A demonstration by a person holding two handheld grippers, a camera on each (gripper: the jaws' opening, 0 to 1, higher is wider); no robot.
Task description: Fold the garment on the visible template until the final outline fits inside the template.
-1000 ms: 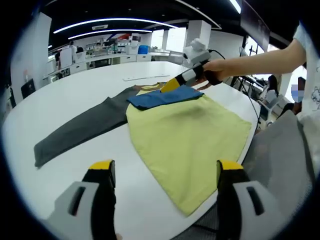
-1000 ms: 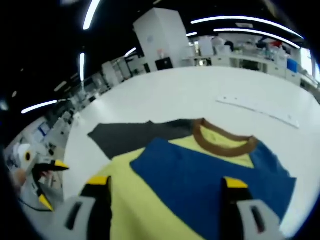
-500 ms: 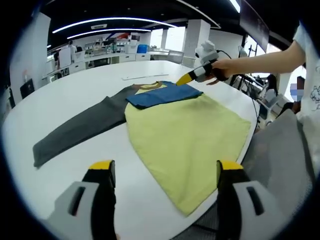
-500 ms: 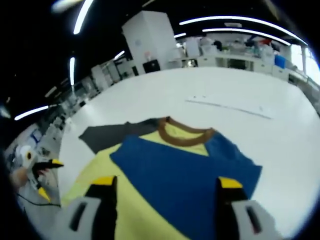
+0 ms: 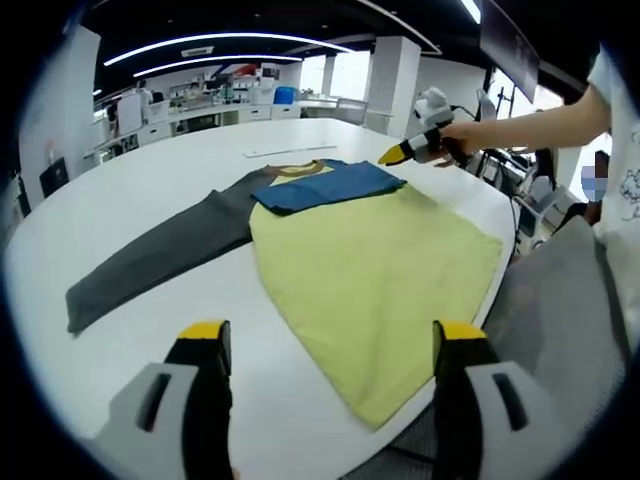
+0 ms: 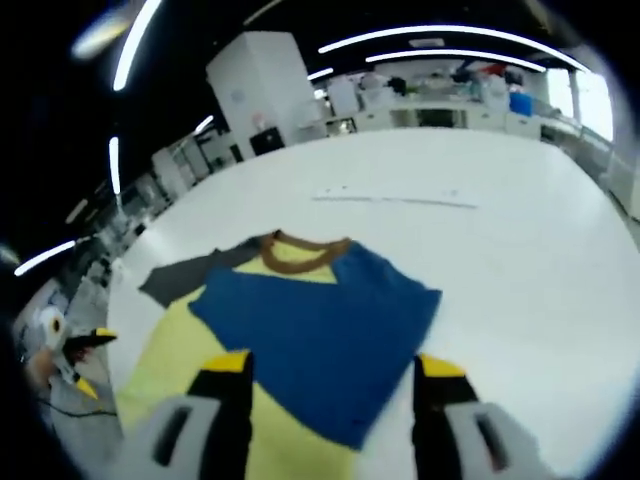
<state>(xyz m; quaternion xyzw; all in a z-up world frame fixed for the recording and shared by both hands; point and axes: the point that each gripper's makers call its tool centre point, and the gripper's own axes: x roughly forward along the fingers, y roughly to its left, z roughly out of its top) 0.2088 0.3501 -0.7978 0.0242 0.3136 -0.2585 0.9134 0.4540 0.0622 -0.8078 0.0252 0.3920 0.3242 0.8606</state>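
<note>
A: Where's the garment point(image 5: 370, 265)?
B: Flat on white table point(image 5: 150, 170), yellow body centre, blue sleeve point(image 6: 320, 335) folded across near brown collar point(image 6: 295, 255), grey sleeve point(image 5: 150, 260) out toward 9 o'clock.
A: Tongs?
B: Left gripper point(image 5: 325, 345) jaws wide apart, nothing held. Right gripper point(image 6: 330, 370) same, above the blue.

views face each other across the shirt point(image 5: 370, 270) (shared).

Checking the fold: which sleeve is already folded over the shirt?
The blue sleeve, lying across the yellow chest near the collar; the grey sleeve stretches flat across the table.
</note>
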